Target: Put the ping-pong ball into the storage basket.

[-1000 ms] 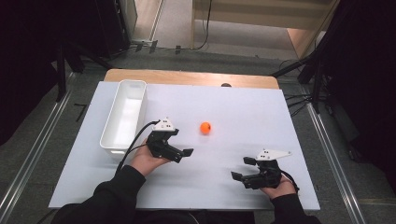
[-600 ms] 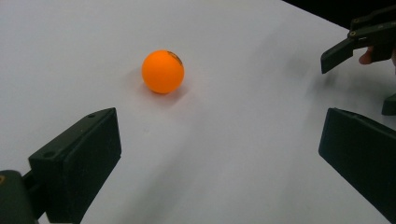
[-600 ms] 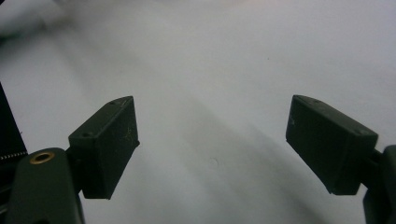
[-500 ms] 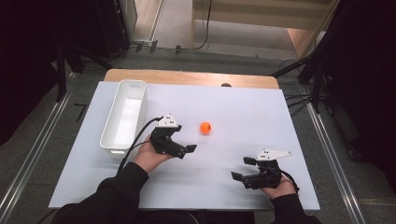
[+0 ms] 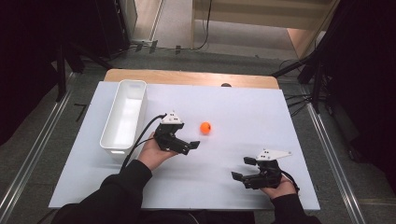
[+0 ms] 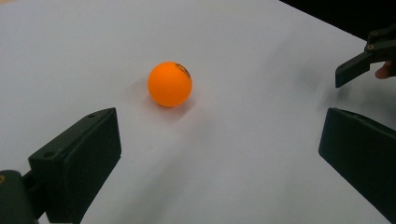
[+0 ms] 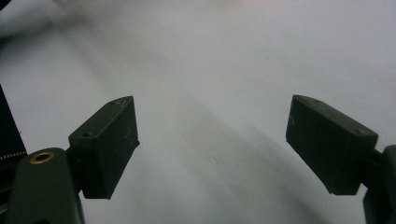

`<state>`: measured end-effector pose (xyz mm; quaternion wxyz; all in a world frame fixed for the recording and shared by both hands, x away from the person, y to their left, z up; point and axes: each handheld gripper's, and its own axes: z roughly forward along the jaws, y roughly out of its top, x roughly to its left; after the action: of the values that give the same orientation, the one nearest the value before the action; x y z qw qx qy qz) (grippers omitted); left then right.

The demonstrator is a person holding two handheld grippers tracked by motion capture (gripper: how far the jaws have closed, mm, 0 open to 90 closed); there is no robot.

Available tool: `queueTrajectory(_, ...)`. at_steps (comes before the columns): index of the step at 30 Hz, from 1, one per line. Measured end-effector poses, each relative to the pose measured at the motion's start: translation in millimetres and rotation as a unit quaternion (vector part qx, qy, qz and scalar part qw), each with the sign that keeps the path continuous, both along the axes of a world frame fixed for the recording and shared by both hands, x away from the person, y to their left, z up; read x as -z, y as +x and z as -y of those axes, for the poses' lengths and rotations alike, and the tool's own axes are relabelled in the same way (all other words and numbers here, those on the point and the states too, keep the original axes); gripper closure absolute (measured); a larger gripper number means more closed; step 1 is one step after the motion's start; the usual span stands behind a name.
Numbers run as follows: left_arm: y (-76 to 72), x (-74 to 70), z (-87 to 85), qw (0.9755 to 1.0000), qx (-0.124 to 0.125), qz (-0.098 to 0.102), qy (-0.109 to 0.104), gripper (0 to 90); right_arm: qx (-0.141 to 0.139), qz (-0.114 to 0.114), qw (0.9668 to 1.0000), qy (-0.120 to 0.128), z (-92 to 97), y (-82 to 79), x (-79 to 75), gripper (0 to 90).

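Right gripper (image 5: 243, 169): nearest of all, at the near right of the table, held low over the white surface; jaws spread wide with nothing between them. In the right gripper view (image 7: 212, 144) bare white surface lies between the two black jaws.
Right hand (image 5: 279, 186): wrapped round the back of the right gripper, a dark sleeve coming in from the near edge.
Left gripper (image 5: 190, 146): a little farther in and left of centre, pointing right and slightly away; jaws wide apart, holding nothing. In the left gripper view (image 6: 219, 154) both jaws rise at the sides with open surface between.
Left hand (image 5: 156, 151): under the left gripper, its dark sleeve running back to the near left.
Ball relative to left gripper: orange ball (image 5: 205, 127) lies on the table just beyond the jaw tips, a little to the far right of them, not touching either jaw. In the left gripper view the ball (image 6: 170, 84) sits ahead of the jaws, closer to the left jaw's side than to the right one, with a dark mark on its top.
Ball relative to right gripper: well apart, to the far left of it.
White bin (image 5: 113, 136): long, narrow, on the left side of the table, running near to far, just left of the left gripper.
Table (image 5: 243, 107): white top, with a wooden strip showing along its far edge.
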<state>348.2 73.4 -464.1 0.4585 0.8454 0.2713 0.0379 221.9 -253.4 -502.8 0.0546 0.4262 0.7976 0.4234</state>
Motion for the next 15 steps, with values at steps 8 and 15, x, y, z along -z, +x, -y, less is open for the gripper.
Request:
queueTrajectory(8, 6.7, -2.3, 0.1, 0.9999, -0.008, 0.000, -0.007, 0.0, -0.003, 0.003, 1.0000, -0.003, -0.1, 0.5, 0.4, 15.4)
queueTrajectory(15, 11.8, -3.2, 5.7, 1.0000, -0.006, 0.005, 0.002, 0.0, -0.003, 0.002, 1.0000, -0.005, -0.6, 0.8, 1.0, 15.5)
